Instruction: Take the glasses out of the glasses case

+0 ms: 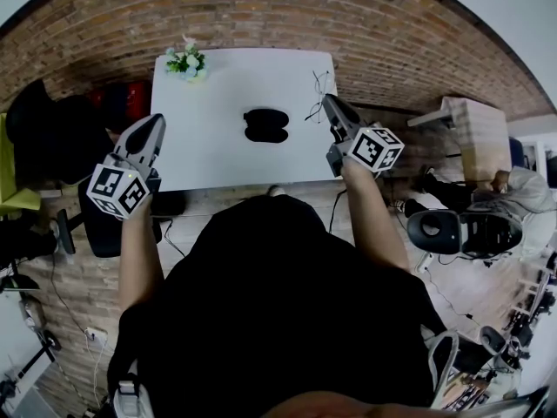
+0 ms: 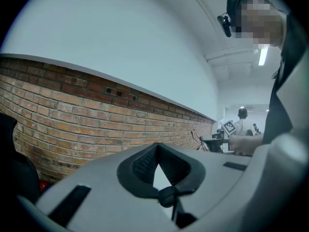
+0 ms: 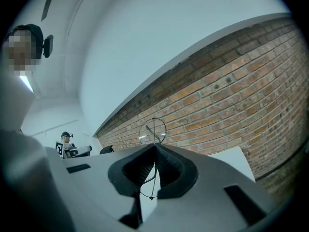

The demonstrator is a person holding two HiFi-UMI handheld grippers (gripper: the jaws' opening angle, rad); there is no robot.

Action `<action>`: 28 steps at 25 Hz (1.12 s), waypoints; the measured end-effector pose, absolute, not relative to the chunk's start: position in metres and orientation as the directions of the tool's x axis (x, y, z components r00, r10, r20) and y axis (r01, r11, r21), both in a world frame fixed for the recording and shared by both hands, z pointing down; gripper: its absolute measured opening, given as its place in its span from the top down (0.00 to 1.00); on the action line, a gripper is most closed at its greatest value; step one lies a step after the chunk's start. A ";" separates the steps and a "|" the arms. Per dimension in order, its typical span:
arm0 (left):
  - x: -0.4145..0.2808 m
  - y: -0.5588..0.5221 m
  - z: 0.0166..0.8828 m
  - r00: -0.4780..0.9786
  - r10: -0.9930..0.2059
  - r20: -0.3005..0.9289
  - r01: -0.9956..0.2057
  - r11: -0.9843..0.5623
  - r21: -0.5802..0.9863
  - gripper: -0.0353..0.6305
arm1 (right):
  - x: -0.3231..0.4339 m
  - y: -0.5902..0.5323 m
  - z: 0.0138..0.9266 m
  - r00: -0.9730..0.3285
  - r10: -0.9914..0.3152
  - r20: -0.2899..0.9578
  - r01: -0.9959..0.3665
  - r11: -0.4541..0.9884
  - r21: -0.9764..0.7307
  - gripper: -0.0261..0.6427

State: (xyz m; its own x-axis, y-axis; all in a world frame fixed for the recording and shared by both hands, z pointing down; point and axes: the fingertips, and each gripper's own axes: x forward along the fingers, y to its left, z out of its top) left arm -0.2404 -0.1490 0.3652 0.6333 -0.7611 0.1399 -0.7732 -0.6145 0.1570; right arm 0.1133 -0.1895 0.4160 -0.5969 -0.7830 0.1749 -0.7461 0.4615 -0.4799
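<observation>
The black glasses case [image 1: 266, 124] lies open in the middle of the white table [image 1: 209, 146]. Thin wire-frame glasses [image 1: 317, 95] hang above the table's right edge, pinched by my right gripper [image 1: 331, 103], which is shut on them. In the right gripper view a round lens [image 3: 152, 131] stands just past the closed tips, with a wire running down between the jaws. My left gripper [image 1: 155, 124] is lifted at the table's left edge, shut, with nothing between its tips; in the left gripper view [image 2: 157, 146] it points at the brick wall.
A small pot of white flowers [image 1: 185, 61] stands at the table's far left corner. A brick wall [image 1: 374, 33] runs behind. A black chair [image 1: 52, 138] is at the left, a wooden side table [image 1: 474, 133] and another person [image 1: 513, 194] at the right.
</observation>
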 end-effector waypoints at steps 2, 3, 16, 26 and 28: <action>-0.241 -0.148 0.364 0.631 -0.763 0.140 -0.775 -0.613 0.154 0.93 | 0.113 -0.190 0.418 -0.600 -0.780 0.177 -0.745 0.463 -0.481 0.93; -0.241 -0.148 0.364 0.630 -0.764 0.140 -0.776 -0.612 0.153 0.94 | 0.114 -0.190 0.418 -0.601 -0.779 0.178 -0.744 0.463 -0.481 0.93; -0.233 -0.155 0.358 0.617 -0.772 0.151 -0.787 -0.603 0.132 0.94 | 0.119 -0.208 0.429 -0.618 -0.766 0.179 -0.731 0.475 -0.490 0.93; -0.229 -0.170 0.362 0.599 -0.784 0.167 -0.801 -0.582 0.140 0.94 | 0.119 -0.232 0.449 -0.639 -0.738 0.219 -0.723 0.478 -0.499 0.93; -0.227 -0.173 0.363 0.593 -0.787 0.172 -0.805 -0.575 0.145 0.93 | 0.120 -0.237 0.453 -0.643 -0.732 0.226 -0.720 0.478 -0.503 0.93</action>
